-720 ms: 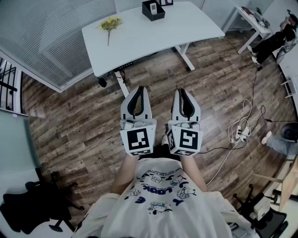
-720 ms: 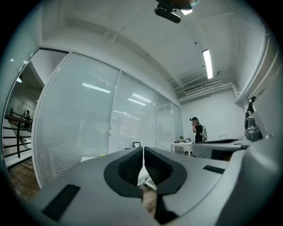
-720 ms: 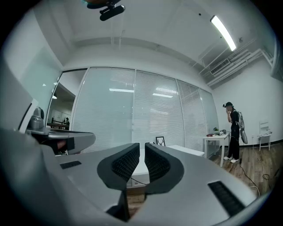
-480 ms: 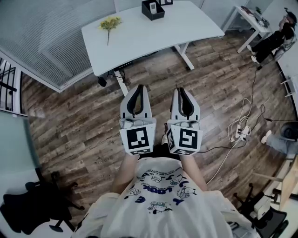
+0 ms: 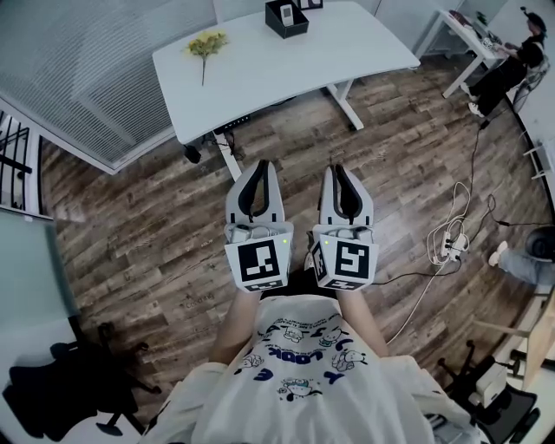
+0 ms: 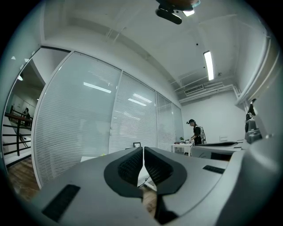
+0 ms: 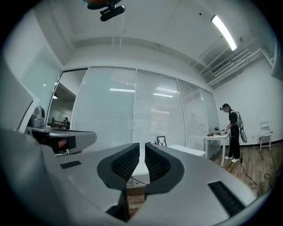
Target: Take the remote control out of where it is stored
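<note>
The white remote control stands upright in a black box at the far edge of the white table. My left gripper and right gripper are held level side by side over the wooden floor, well short of the table. Both have their jaws shut with nothing between them. In the left gripper view the left gripper points toward the table and the blinds. The right gripper points the same way, with a picture frame on the table beyond it.
A sprig of yellow flowers lies on the table's left part. Cables and a power strip trail over the floor at right. A person stands at a small white table far right. A black office chair sits at bottom left.
</note>
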Demonstrator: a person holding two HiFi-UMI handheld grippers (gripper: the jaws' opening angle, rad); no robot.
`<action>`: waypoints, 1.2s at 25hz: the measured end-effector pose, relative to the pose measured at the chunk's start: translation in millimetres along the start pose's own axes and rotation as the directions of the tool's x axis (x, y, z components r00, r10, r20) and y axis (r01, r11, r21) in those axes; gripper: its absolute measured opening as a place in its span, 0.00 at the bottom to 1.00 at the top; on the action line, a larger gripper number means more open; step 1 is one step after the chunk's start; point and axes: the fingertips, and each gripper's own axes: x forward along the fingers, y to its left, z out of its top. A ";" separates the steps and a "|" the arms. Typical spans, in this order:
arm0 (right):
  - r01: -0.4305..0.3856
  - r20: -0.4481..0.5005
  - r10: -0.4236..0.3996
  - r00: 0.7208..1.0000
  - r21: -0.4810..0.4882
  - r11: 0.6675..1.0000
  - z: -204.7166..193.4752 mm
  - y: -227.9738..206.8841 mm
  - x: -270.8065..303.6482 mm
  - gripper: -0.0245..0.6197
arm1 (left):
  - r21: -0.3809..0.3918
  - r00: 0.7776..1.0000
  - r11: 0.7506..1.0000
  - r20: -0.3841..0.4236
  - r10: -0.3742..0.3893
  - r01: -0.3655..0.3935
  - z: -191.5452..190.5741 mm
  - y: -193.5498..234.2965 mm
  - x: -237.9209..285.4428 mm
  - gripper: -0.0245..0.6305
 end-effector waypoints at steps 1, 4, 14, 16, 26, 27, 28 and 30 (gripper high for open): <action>0.003 -0.002 -0.003 1.000 0.001 1.000 -1.2 1.2 0.1 0.13 | 0.000 1.000 1.000 -0.001 -0.002 0.002 -0.7 1.7 -0.7 0.07; 0.019 -0.007 -0.019 1.000 0.007 1.000 -4.9 3.9 -2.6 0.13 | 0.003 1.000 1.000 -0.007 -0.012 0.012 -4.8 5.5 -3.0 0.07; 0.040 -0.037 -0.038 0.999 0.044 0.998 -14.7 -1.0 4.7 0.13 | -0.001 0.999 1.000 -0.039 -0.026 0.026 -21.3 11.0 9.4 0.07; 0.040 -0.036 -0.038 0.999 0.043 0.998 -18.6 -6.6 11.9 0.13 | 0.002 0.999 1.000 -0.039 -0.029 0.029 -22.3 10.0 18.5 0.07; -0.013 -0.020 0.014 1.000 0.046 0.999 -22.9 -32.8 88.3 0.13 | 0.019 0.999 1.000 -0.035 0.000 0.001 -27.7 11.2 93.3 0.07; -0.021 -0.018 0.022 1.000 0.044 0.999 -22.4 -36.0 99.1 0.13 | 0.021 0.999 1.000 -0.034 0.005 -0.005 -28.0 11.9 103.9 0.07; -0.031 -0.016 0.032 0.999 0.043 0.999 -21.6 -39.4 110.2 0.13 | 0.023 0.999 1.000 -0.033 0.013 -0.012 -28.1 12.5 114.7 0.07; -0.052 -0.013 0.052 0.999 0.043 0.998 -19.5 -48.5 134.0 0.13 | 0.025 0.999 0.999 -0.034 0.031 -0.030 -28.5 12.6 137.6 0.07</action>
